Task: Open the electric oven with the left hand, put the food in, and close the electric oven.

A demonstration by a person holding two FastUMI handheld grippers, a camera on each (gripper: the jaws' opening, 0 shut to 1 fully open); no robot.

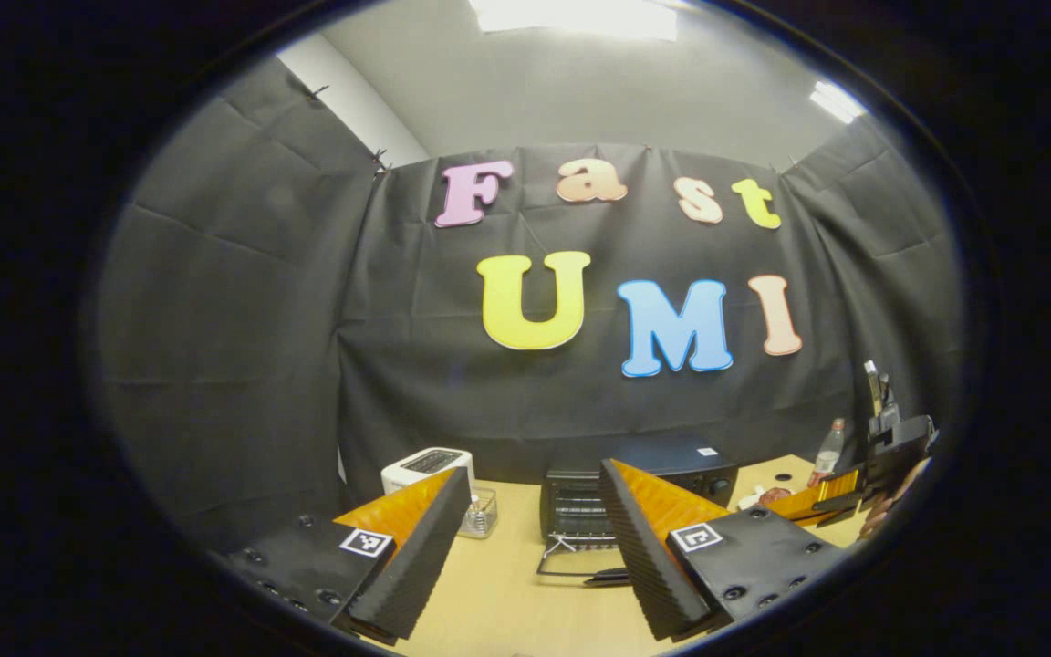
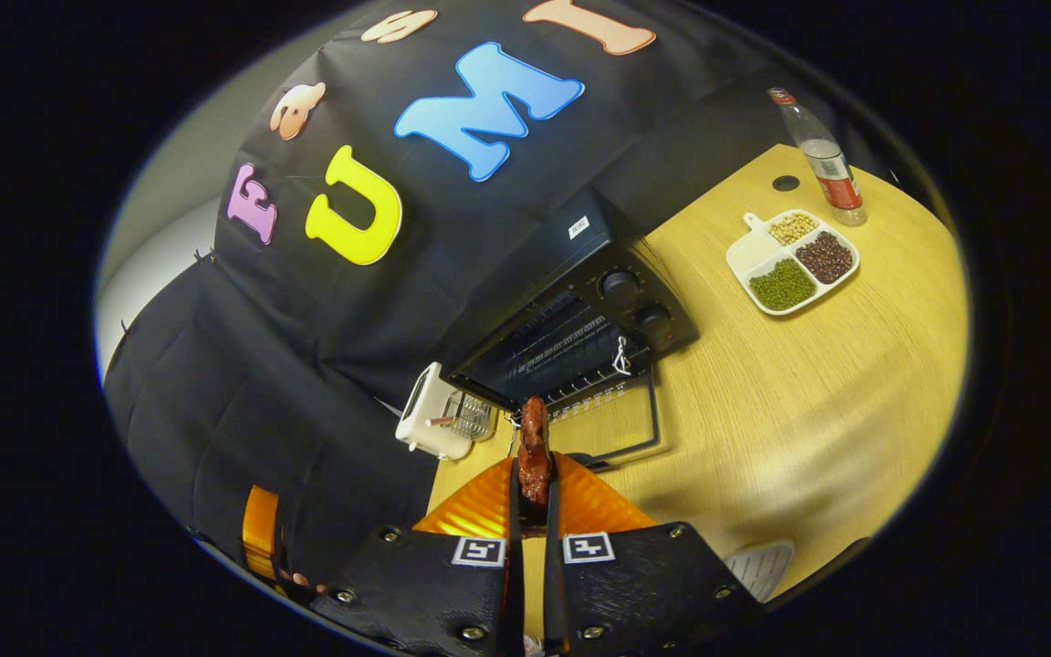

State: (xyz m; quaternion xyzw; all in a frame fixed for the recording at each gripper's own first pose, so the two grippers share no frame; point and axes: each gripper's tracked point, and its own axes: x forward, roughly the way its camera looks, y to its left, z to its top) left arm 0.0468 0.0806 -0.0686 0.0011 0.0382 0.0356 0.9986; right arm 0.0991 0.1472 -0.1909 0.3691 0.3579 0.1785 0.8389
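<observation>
Right gripper (image 2: 535,511) jaws clamp the food (image 2: 535,452) upright, pointing at the open oven (image 2: 580,342) just ahead; left gripper (image 1: 535,557) jaws gape empty.

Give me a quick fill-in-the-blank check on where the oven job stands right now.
1. The oven door is ____.
2. The right gripper is shut on the ____.
3. The left gripper is ____, with nothing between its fingers.
4. The toaster stands on the table beside the ____.

Missing words: open; food; open; oven
</observation>
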